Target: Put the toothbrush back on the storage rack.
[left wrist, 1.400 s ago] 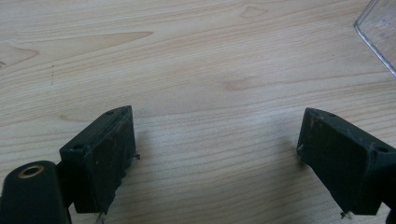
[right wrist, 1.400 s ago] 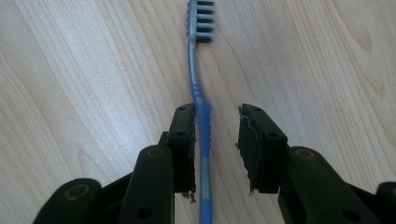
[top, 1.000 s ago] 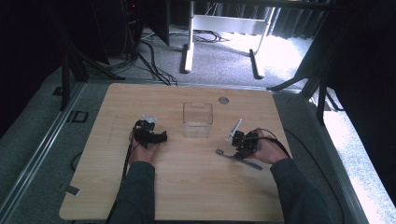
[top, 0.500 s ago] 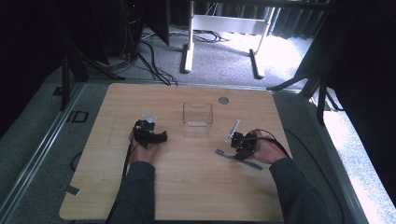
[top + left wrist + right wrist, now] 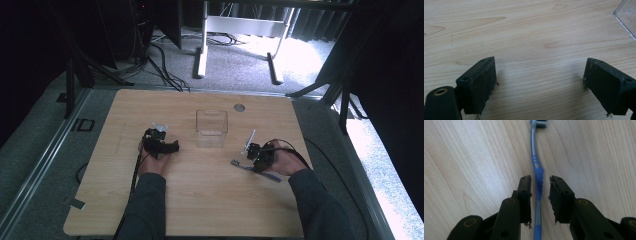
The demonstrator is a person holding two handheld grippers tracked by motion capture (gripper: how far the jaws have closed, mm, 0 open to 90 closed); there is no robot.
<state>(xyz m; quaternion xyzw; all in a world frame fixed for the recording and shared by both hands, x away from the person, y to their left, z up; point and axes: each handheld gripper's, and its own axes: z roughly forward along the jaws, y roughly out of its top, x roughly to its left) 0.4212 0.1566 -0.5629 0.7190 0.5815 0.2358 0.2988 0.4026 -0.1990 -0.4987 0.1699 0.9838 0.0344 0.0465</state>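
Right tongs (image 5: 540,192) newly narrowed astride the toothbrush (image 5: 537,173) (pads not yet touching); left tongs (image 5: 539,80) agape.

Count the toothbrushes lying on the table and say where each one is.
1. The toothbrush lies flat on the table, between the right claw's jaws.

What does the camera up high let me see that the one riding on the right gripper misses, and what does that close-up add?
From the high view alone: the clear plastic box in the middle of the table, the left gripper resting on the wood, both forearms, and the floor with cables beyond. From the right gripper view alone: the right gripper has its jaws on either side of the toothbrush's blue grip, with slim gaps left; they have just been closing. Both views share the toothbrush lying flat on the wooden tabletop.
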